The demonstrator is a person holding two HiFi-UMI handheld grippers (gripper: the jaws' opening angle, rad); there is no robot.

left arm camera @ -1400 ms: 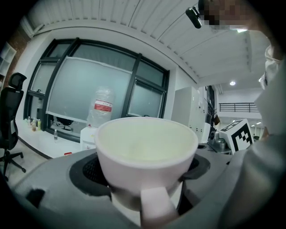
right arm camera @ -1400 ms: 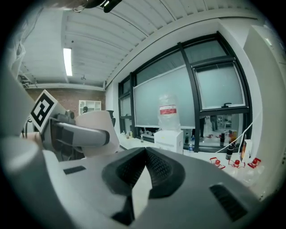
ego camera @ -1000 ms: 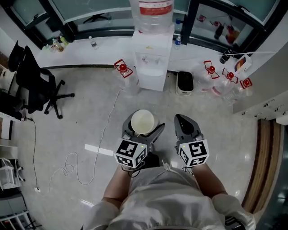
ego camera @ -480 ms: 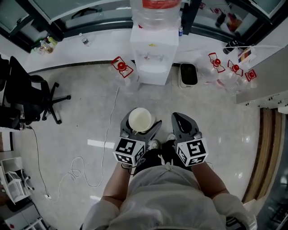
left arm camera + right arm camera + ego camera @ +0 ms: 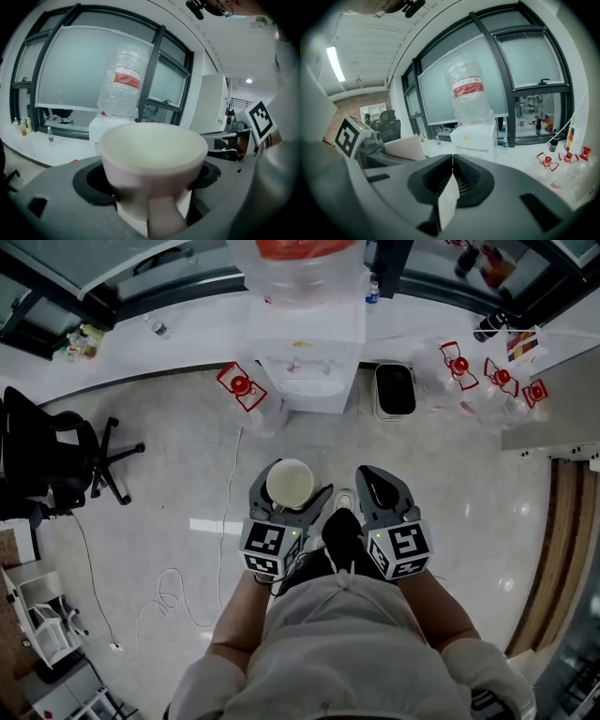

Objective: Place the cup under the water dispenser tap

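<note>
My left gripper [image 5: 289, 486] is shut on a cream cup [image 5: 289, 482], upright, its open mouth facing up; in the left gripper view the cup [image 5: 153, 157] fills the space between the jaws. My right gripper [image 5: 380, 486] is shut with nothing in it, its tips meeting [image 5: 452, 164]. The white water dispenser [image 5: 307, 343] with a clear bottle [image 5: 300, 263] on top stands against the far wall, straight ahead of both grippers, and its taps [image 5: 298, 365] show on the front. The dispenser [image 5: 476, 136] also shows in the right gripper view, and it [image 5: 105, 129] stands behind the cup in the left gripper view.
A black bin [image 5: 395, 390] stands right of the dispenser. Empty water bottles with red handles lie on the floor to the left [image 5: 239, 385] and right [image 5: 487, 376]. A black office chair [image 5: 56, 460] is at left, and a white cable [image 5: 202, 568] trails over the floor.
The person has walked toward the dispenser: it and the floor things have slid nearer and lower in the head view. The cup stays in the left gripper; the right stays shut.
</note>
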